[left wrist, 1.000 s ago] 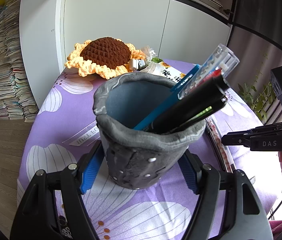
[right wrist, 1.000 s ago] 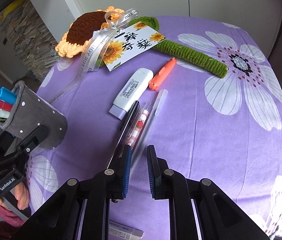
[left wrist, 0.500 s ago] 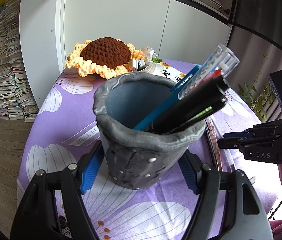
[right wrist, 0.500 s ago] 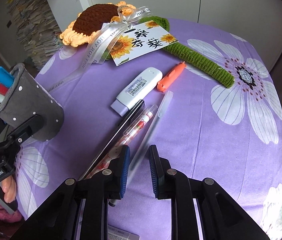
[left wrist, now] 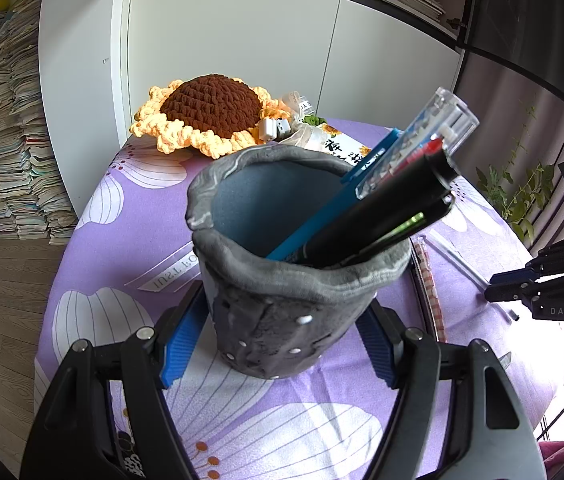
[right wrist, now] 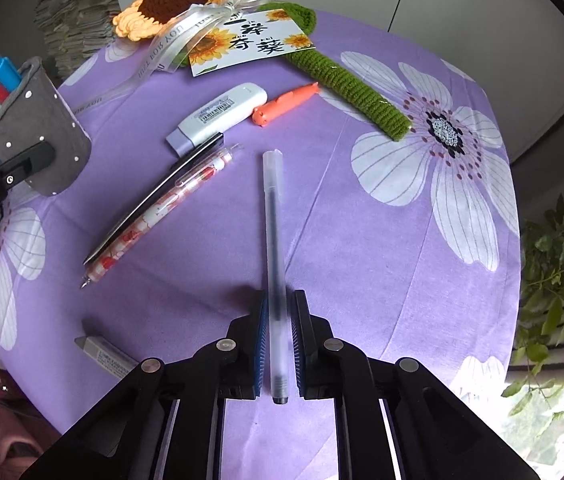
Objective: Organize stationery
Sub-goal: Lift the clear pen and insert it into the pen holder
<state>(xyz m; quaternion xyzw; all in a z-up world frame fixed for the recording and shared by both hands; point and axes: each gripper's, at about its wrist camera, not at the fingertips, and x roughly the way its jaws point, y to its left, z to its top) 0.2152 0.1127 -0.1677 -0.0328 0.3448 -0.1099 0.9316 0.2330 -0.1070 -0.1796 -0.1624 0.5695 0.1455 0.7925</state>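
The right gripper [right wrist: 277, 344], which a second ago hovered open beside the patterned pen [right wrist: 161, 210] and black pen [right wrist: 157, 194], has shifted across the purple tablecloth [right wrist: 362, 240] and closed on the clear pen [right wrist: 273, 216], now turned to point straight ahead between its fingers.

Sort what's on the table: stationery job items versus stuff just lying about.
Job: grey pen holder, clear pen, checked pen, black pen, orange pen, white correction tape, eraser.

Lying about: crochet sunflower, sunflower card, ribbon.
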